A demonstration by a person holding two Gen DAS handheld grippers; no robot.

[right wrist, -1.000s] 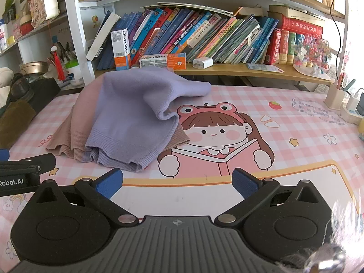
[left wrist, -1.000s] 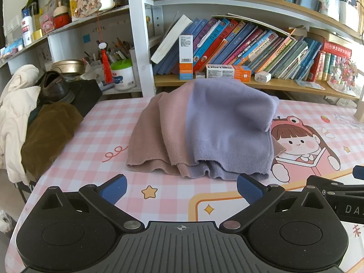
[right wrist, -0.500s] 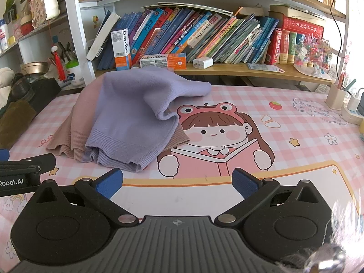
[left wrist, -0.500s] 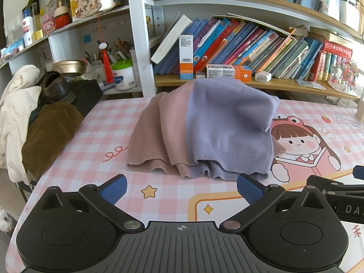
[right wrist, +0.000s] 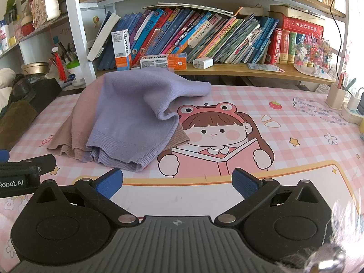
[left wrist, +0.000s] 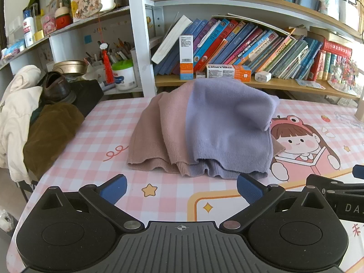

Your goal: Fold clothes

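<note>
A knit sweater, half pink-brown and half lilac (left wrist: 204,127), lies bunched in a loose heap on the pink checked table mat (left wrist: 95,136); its ribbed hem faces me. It also shows in the right wrist view (right wrist: 127,118), left of centre. My left gripper (left wrist: 180,187) is open and empty, a short way in front of the hem. My right gripper (right wrist: 177,182) is open and empty, in front of the sweater's right end, above the cartoon girl print (right wrist: 216,134).
A bookshelf with leaning books (left wrist: 250,45) and small boxes stands behind the table. A white jacket, brown cloth (left wrist: 47,134) and a shoe pile up at the left edge. A pen holder (right wrist: 336,97) and chargers stand at the far right.
</note>
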